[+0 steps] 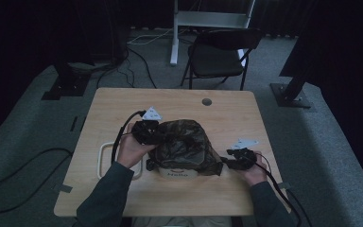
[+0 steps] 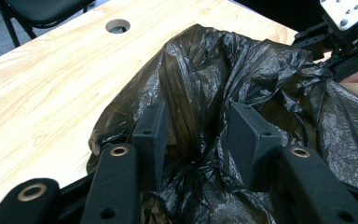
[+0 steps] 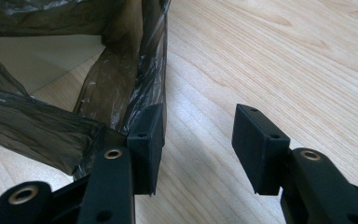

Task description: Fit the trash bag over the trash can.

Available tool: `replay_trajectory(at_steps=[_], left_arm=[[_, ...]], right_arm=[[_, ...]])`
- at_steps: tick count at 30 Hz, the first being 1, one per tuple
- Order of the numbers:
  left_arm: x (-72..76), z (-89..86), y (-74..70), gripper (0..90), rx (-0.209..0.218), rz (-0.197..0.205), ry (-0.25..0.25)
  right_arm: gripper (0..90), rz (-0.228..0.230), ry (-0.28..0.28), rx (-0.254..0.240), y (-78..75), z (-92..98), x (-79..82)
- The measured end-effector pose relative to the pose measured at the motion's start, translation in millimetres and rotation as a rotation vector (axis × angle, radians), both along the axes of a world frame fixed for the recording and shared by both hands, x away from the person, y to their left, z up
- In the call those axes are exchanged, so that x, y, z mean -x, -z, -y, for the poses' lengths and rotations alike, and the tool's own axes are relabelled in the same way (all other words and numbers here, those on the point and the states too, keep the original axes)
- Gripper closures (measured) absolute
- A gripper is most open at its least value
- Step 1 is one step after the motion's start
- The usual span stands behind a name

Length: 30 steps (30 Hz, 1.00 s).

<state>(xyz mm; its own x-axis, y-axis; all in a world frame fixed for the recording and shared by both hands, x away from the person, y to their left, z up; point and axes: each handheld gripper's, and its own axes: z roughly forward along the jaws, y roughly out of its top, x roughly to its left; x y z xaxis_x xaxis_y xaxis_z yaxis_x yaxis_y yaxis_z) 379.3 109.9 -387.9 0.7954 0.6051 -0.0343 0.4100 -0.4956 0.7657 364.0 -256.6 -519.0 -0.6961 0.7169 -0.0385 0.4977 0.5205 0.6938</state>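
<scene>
Bin liner, a dark, crinkled plastic bag, drapes over a small white wastebasket printed with "Hello" at the near middle of the wooden table, with a person's tools at either side of it. The left tool has its jaws spread, loose folds of film bunched between them but no pad visibly pressing; the right tool stands spread over bare wood, its left jaw touching the liner's edge and nothing between the jaws. Judged from this, neither tool has a firm hold, so the thin film could slide off the rim and collapse inward, or snag on a jaw's corner and tear if either hand pulls away. A sideways tug might also tip the light wastebasket. Through the translucent plastic in the right gripper view a pale wall shows; whether anything lies inside cannot be told. A white wire frame lies flat on the table beside the left hand.
</scene>
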Motion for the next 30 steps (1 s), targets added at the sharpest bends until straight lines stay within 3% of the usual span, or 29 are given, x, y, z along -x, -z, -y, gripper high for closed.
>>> replay_trajectory(at_steps=[14,20,26,30], left_arm=[[-5.7,10.1,6.1,58.3,-0.022,-0.007,0.020],[-7.3,12.3,7.8,58.3,-0.030,-0.012,0.022],[-7.9,13.4,9.3,58.3,-0.037,-0.013,0.020],[-9.0,15.6,11.5,58.3,-0.054,-0.017,0.022]], right_arm=[[52.8,-0.017,-0.031,0.034,6.3,-9.3,0.3],[53.0,0.029,-0.042,0.003,-5.1,-1.9,4.1],[53.6,0.062,-0.047,-0.091,-17.8,8.4,9.5],[53.7,0.068,-0.036,-0.097,-19.0,11.1,9.5]])
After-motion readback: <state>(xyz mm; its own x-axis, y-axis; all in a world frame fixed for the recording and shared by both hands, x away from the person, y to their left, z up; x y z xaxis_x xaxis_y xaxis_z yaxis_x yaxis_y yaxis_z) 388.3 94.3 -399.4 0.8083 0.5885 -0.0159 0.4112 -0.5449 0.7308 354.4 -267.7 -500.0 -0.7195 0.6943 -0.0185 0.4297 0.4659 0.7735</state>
